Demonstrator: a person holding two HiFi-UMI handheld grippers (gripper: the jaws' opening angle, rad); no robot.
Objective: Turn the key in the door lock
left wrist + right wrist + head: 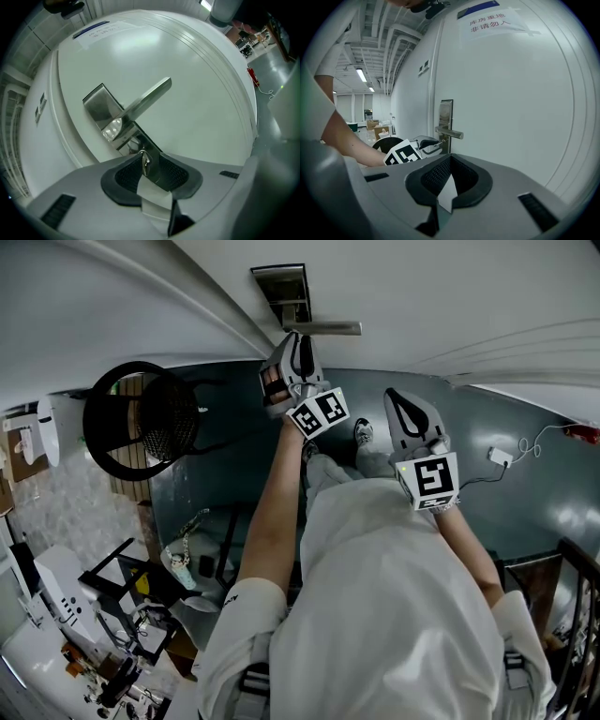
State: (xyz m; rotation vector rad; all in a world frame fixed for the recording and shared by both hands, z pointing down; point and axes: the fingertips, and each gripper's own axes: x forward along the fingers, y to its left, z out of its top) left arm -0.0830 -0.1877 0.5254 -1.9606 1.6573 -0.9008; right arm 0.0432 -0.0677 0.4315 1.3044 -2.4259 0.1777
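At a white door (201, 79), a person works with a gripper in each hand. The left gripper (149, 160) is up against the steel lock plate (99, 107). Its fingers are apart on either side of the key (145, 162), which sticks out of the plate just below the handle (146, 100). A gap shows on both sides of the key, so the pads do not press on it. The handle juts out level from the plate, close above those fingers. The right gripper (450, 161) hangs back from the door, to the right of the left one, its fingers together at the tips with nothing between them. A printed notice (494, 21) is taped high on the door. Behind the person, a black mesh chair (141, 418) stands on the grey floor (534, 512). At the right lies a white plug (499, 457) with its cable.
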